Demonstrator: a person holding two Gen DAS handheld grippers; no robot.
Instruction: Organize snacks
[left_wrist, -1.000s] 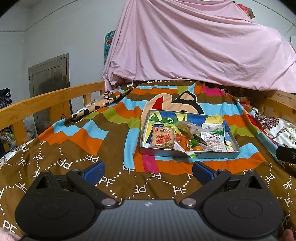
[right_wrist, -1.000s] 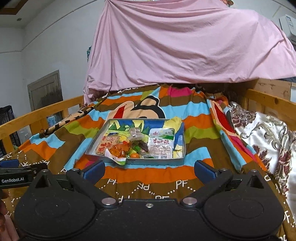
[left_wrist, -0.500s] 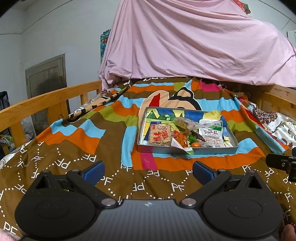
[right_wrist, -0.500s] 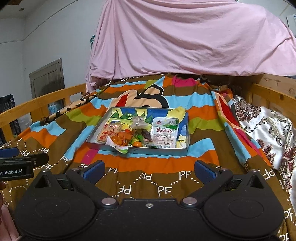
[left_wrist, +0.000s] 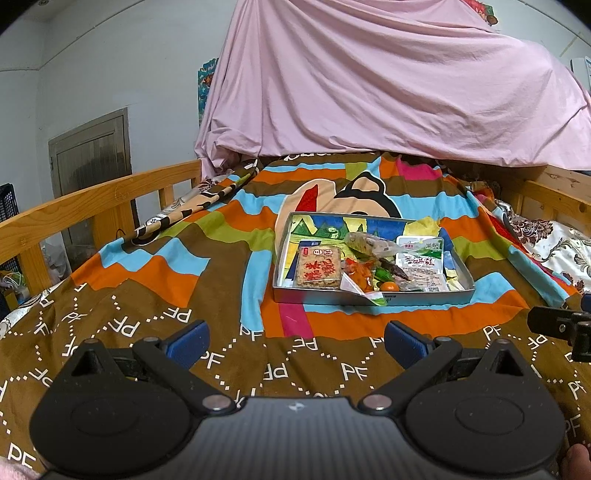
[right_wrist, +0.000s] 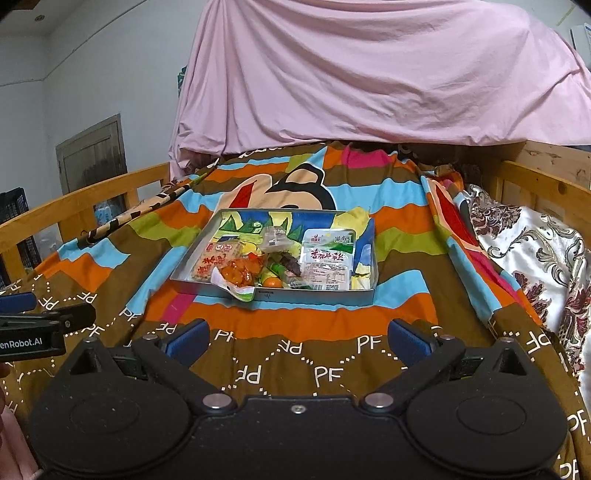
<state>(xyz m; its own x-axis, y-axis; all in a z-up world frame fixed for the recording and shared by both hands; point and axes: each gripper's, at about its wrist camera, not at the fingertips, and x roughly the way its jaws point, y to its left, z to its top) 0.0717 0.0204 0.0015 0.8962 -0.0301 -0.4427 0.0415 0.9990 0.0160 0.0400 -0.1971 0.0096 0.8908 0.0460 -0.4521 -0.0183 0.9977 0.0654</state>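
Snacks — a mixed lot lying in a shallow metal tray (left_wrist: 373, 298) that rests on the striped cartoon blanket (left_wrist: 155, 266) of a wooden-railed bed, ahead of both grippers and apart from them.

Contents, left to right, as read from the left wrist view:
- square cracker pack with red lettering (left_wrist: 318, 271), flat against the tray's left wall;
- clear bag of orange pieces (left_wrist: 360, 273), its white-and-green flap (left_wrist: 364, 291) hanging over the near rim;
- clear bag of pale-green pieces (left_wrist: 369, 243), lying further back, part way onto its neighbours;
- small loose items at centre: something green, a dark wrapped piece, one round orange sweet (left_wrist: 389, 286);
- white-and-green sealed pack (left_wrist: 421, 260), at the right.

Left gripper (left_wrist: 295, 341): jaws spread wide, nothing between the blue pads, hovering over the blanket short of the tray. Right gripper (right_wrist: 299, 341): likewise spread and empty, facing the tray's near wall.

Risks, as judged: the centre items overlap, so a pinch may lift two at once or crush the soft bags — slippery film could also slide free. The overhanging flap may snag a finger and drag its bag out. The tray sits on soft bedding and could tip or shift if pressed at one edge.
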